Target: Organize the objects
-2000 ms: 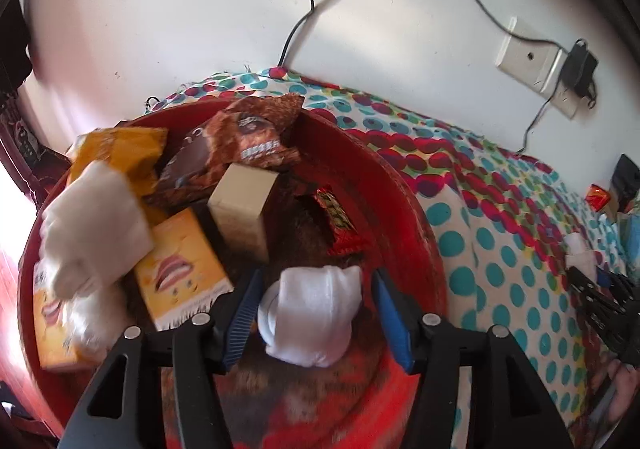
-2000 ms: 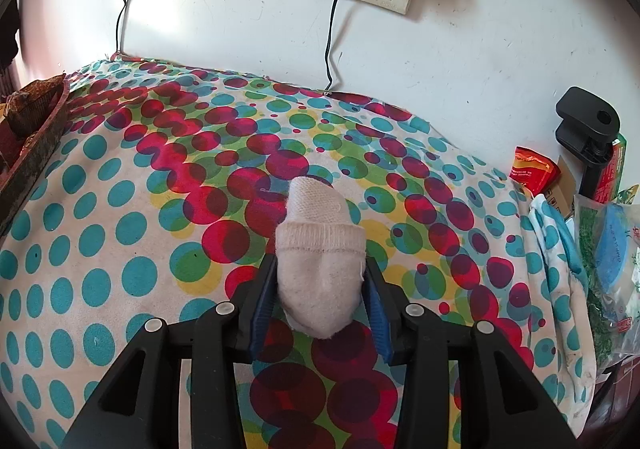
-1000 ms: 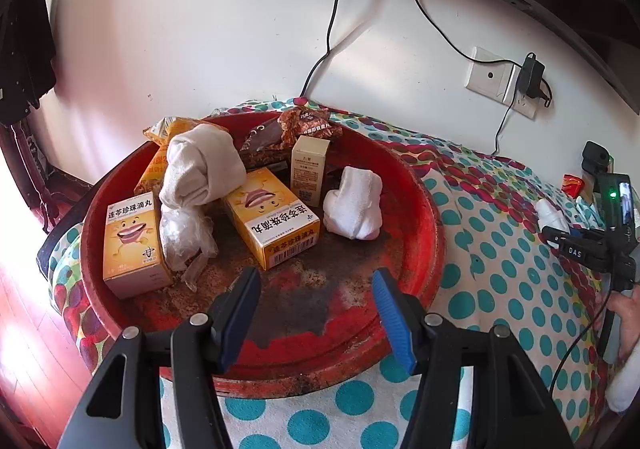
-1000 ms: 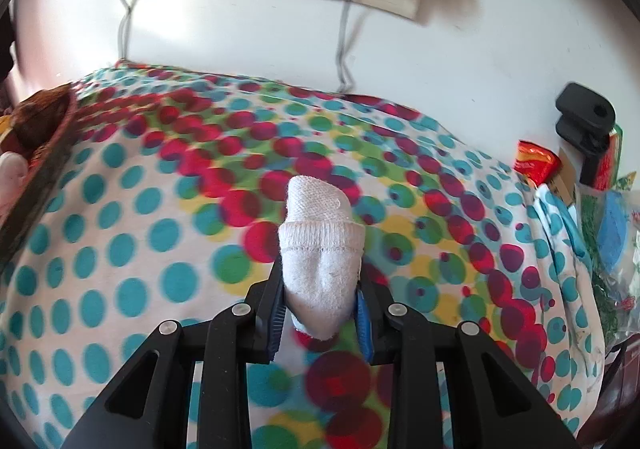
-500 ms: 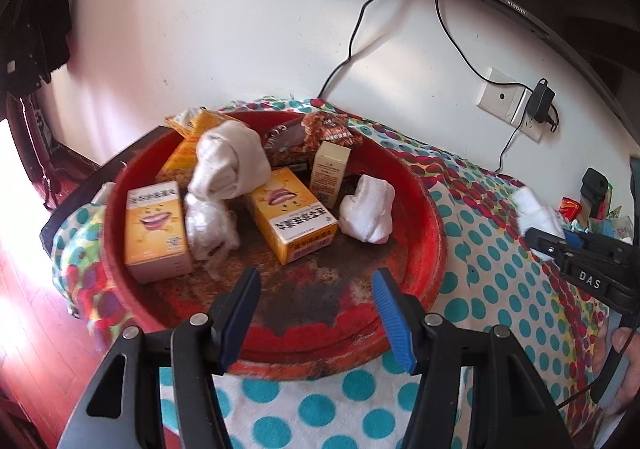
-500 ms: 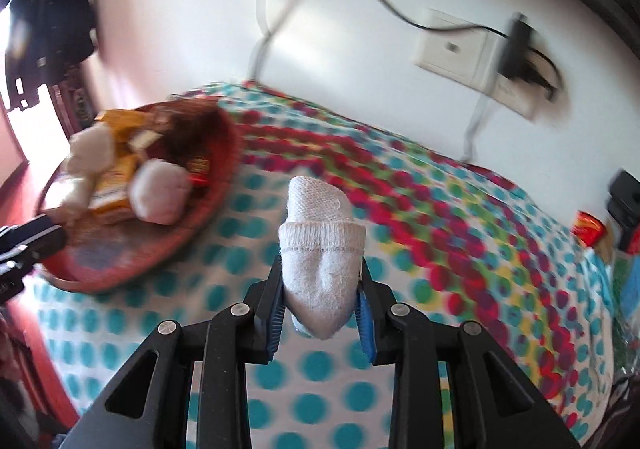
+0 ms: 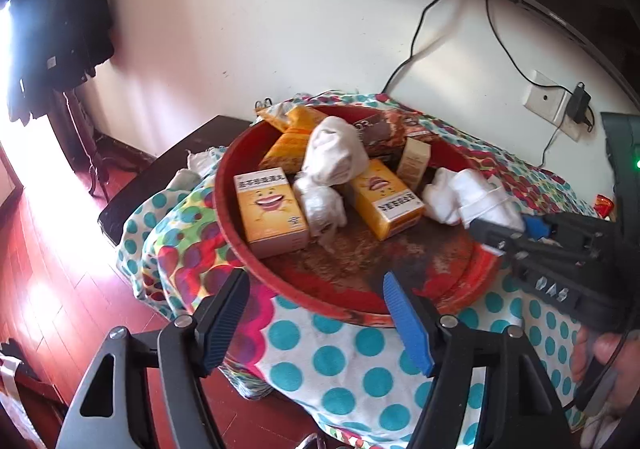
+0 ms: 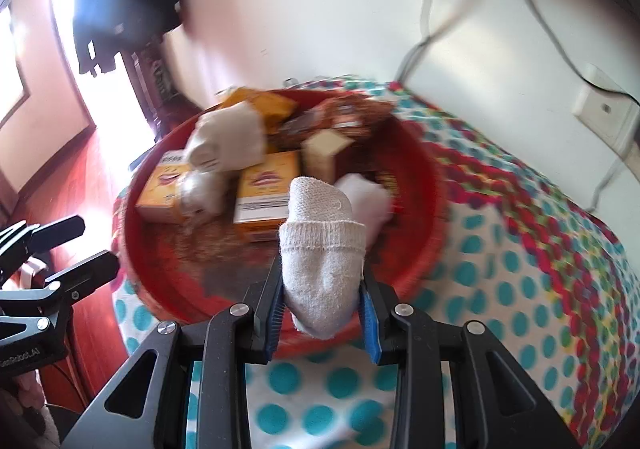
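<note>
The right gripper is clenched on a rolled white sock, low centre of the right wrist view, over the near rim of the red tray. In the left wrist view the same sock sits at the tray's right edge. The left gripper holds nothing; its jaws are opening, wide apart, at the bottom of its frame just outside the tray's near rim.

Open room in the tray lies along its bare, worn lower part; the upper half is crowded with two orange boxes, a small cream box, a bigger sock roll, a plastic-wrapped white bundle, another white sock and brown snack packs.

The tray stands on a dotted cloth that hangs over a dark table edge at left; red wood floor lies beyond. A white wall with a socket, cables and a screen's lower edge fills the top.

The orange boxes bear a smiling-mouth drawing and Chinese writing, too small to read. The right gripper's side shows "DAS".
</note>
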`<move>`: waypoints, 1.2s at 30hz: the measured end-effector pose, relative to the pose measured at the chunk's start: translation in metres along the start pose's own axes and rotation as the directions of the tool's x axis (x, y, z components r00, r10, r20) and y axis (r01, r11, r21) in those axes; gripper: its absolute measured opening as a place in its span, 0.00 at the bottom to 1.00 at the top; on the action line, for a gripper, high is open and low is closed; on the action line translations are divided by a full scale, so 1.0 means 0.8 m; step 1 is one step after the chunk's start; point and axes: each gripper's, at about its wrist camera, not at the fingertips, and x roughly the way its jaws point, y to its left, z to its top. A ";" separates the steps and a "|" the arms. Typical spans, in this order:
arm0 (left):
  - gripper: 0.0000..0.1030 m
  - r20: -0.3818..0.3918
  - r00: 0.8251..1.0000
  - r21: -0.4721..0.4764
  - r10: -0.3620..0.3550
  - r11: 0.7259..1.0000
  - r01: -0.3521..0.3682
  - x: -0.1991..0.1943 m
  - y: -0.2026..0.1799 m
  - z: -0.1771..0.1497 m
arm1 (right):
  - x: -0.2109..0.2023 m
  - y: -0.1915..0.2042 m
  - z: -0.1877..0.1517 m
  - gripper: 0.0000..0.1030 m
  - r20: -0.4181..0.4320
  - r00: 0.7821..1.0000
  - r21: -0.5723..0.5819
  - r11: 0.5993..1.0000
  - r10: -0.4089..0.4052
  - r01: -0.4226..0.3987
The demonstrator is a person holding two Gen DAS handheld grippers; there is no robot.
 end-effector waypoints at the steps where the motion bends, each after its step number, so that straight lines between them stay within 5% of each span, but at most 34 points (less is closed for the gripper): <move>1: 0.70 -0.005 1.000 -0.004 0.004 1.000 -0.004 0.001 0.003 0.001 | 0.006 0.007 0.002 0.31 -0.006 1.000 -0.010 1.000 -0.004 0.004; 5: 0.70 -0.025 1.000 0.005 -0.002 1.000 0.002 0.004 0.005 0.001 | 0.020 0.015 0.004 0.34 -0.022 1.000 -0.019 1.000 -0.005 0.005; 9: 0.70 -0.042 0.999 0.009 -0.014 1.000 0.015 0.009 0.000 0.001 | 0.025 0.012 0.003 0.73 -0.017 1.000 -0.005 1.000 -0.017 0.017; 16: 0.70 -0.054 0.998 0.006 0.028 1.000 -0.027 0.009 0.000 0.006 | -0.013 0.003 -0.004 0.92 -0.013 0.991 0.019 0.990 -0.136 0.137; 21: 0.70 -0.061 0.997 0.019 0.040 0.999 -0.039 0.008 -0.006 0.010 | -0.043 0.004 -0.016 0.97 -0.049 0.978 -0.006 0.979 -0.203 0.203; 29: 0.70 -0.073 0.997 0.059 0.037 0.998 -0.033 0.006 -0.028 0.010 | -0.063 0.021 -0.043 0.98 -0.115 0.981 -0.016 0.987 -0.158 0.157; 36: 0.70 -0.012 1.000 0.074 -0.009 0.997 0.010 -0.008 -0.036 0.009 | -0.064 0.021 -0.050 0.98 -0.127 0.981 -0.003 0.989 -0.145 0.146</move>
